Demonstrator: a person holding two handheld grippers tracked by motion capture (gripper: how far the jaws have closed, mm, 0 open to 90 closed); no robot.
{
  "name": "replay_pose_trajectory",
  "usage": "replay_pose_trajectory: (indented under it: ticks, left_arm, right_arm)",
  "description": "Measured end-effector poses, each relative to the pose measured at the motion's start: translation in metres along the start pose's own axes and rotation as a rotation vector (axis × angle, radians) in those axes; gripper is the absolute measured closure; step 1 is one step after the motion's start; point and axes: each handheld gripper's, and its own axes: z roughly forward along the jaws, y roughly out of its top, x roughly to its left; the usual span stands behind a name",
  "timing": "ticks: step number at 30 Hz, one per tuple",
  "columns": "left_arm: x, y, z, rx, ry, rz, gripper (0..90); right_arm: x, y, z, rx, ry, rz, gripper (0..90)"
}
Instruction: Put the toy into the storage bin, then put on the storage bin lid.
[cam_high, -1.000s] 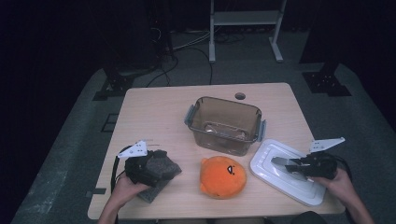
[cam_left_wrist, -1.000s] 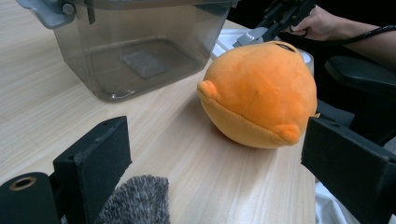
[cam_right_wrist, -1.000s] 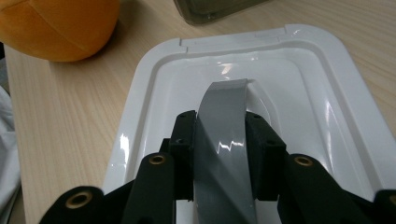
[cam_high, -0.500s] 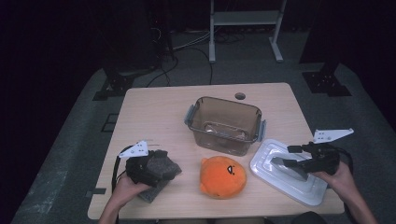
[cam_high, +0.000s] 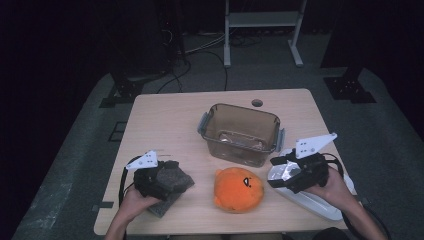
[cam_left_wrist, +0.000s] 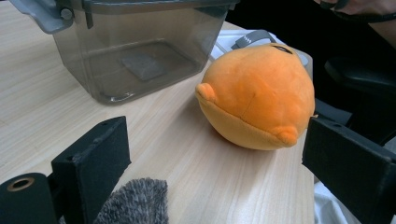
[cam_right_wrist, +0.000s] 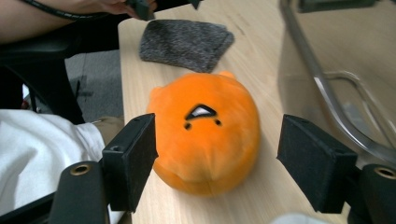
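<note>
The right gripper (cam_high: 285, 172) hovers above the near-left end of the white lid (cam_high: 320, 202), which lies at the table's (cam_high: 170, 115) five o'clock corner. Its jaws have just been opening and now stand spread wide with nothing pinched between them. In the right gripper view they frame the orange plush toy (cam_right_wrist: 205, 130) ahead without touching it, the toy's small dark face turned up. In the high view the plush toy (cam_high: 238, 190) sits at about six o'clock on the table, just at nine o'clock of the right gripper and at six o'clock of the clear plastic container (cam_high: 241, 134), which stands open near the table's middle. The left gripper (cam_high: 159, 176) rests at seven o'clock on the table over the grey felt cloth (cam_high: 170, 187). In the left gripper view its jaws are spread apart, empty, with a corner of the grey felt cloth (cam_left_wrist: 135, 203) lying flat just beside the left jaw, and the plush toy (cam_left_wrist: 259, 95) sits farther ahead between the jaws' lines, apart from them.
</note>
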Motion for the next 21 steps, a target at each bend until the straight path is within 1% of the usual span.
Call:
replay_pose_trajectory:
  ticks: [3,6,10,15,21]
  left_arm:
    - [0.001,-0.001,0.000,0.013,0.004,0.006,6.7]
    - [0.002,0.001,-0.001,0.000,0.006,0.000,6.7]
    - [0.002,0.000,-0.001,0.004,0.005,0.001,6.7]
    - [0.003,0.001,-0.003,-0.006,0.006,0.000,6.7]
    - [0.003,0.000,-0.001,-0.001,0.003,-0.001,6.7]
  right_arm:
    - [0.004,0.007,0.009,0.010,0.024,-0.011,26.2]
    - [0.005,0.011,0.016,0.022,0.023,-0.014,24.5]
    - [0.006,0.013,0.022,0.027,0.030,-0.024,24.5]
    - [0.006,0.016,0.031,0.029,0.046,-0.022,23.9]
    - [0.006,0.018,0.042,0.047,0.056,-0.026,22.6]
